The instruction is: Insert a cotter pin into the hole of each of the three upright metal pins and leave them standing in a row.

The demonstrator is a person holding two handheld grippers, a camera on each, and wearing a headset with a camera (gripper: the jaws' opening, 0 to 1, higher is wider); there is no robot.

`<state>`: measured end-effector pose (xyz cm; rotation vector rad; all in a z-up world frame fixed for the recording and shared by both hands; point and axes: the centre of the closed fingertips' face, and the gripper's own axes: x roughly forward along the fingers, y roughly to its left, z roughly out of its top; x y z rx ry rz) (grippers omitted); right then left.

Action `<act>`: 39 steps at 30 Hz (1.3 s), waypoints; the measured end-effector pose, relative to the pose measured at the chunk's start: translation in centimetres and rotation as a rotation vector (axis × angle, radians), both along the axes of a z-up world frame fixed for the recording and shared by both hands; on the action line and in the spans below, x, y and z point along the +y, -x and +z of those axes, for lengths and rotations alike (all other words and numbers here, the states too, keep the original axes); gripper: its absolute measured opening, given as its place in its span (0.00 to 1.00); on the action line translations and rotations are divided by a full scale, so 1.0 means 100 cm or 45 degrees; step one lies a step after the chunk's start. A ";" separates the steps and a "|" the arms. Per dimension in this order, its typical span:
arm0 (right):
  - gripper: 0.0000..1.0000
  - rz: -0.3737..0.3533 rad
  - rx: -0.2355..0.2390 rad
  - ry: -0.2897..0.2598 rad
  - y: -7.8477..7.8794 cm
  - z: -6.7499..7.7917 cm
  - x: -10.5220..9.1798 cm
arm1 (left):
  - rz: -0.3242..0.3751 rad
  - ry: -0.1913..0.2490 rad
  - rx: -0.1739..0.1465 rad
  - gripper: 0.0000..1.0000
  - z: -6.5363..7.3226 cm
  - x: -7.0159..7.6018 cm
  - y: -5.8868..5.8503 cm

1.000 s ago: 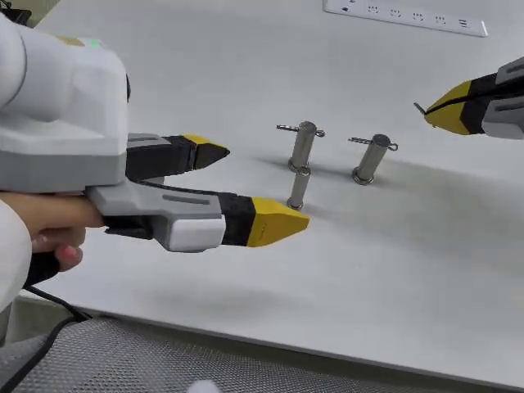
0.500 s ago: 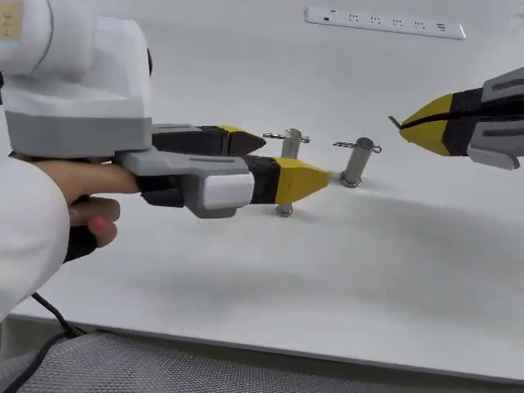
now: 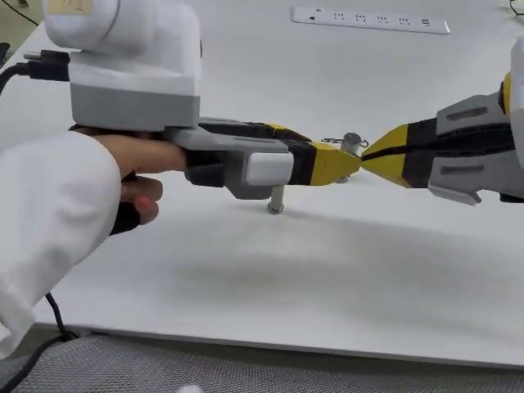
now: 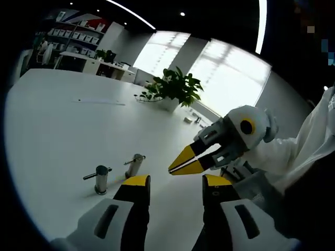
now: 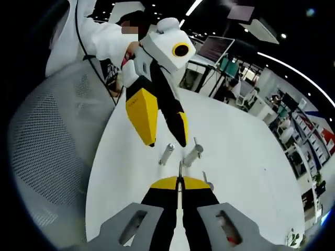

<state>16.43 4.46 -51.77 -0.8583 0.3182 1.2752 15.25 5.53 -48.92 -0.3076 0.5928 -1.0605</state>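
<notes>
Below my left gripper (image 3: 323, 149) the foot of a bare metal pin (image 3: 277, 200) shows on the white table. That gripper is open and holds nothing, its jaws reaching right over the pin. A second pin (image 3: 350, 144) with a cotter pin through it pokes up behind the yellow tips. My right gripper (image 3: 366, 160) comes in from the right, shut on a thin cotter pin (image 5: 180, 171), its tip almost touching the left one. In the right gripper view the bare pin (image 5: 166, 153) and a pinned one (image 5: 192, 155) stand just ahead. The left gripper view has two pinned pins (image 4: 101, 178) (image 4: 135, 165).
A white power strip (image 3: 368, 20) lies at the table's far edge. The near table edge (image 3: 246, 342) runs along the bottom, with a grey mesh chair (image 3: 123, 368) under it. A potted plant (image 4: 175, 86) stands far off on the table.
My left gripper has moved right, over the bare pin. My right gripper has come in leftward with the cotter pin until the tips nearly meet. The head camera has shifted too.
</notes>
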 end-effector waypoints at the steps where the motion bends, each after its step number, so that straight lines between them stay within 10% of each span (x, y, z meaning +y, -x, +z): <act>1: 0.00 0.011 -0.006 0.007 0.002 -0.001 0.001 | -0.006 -0.001 0.009 0.34 -0.001 -0.001 0.000; 14: 0.00 0.064 -0.038 0.005 0.009 0.003 0.012 | -0.019 0.027 0.079 0.10 -0.006 -0.007 0.000; 39: 0.00 0.096 -0.087 0.031 0.011 0.009 0.014 | 0.018 0.066 0.179 0.00 -0.014 -0.002 -0.004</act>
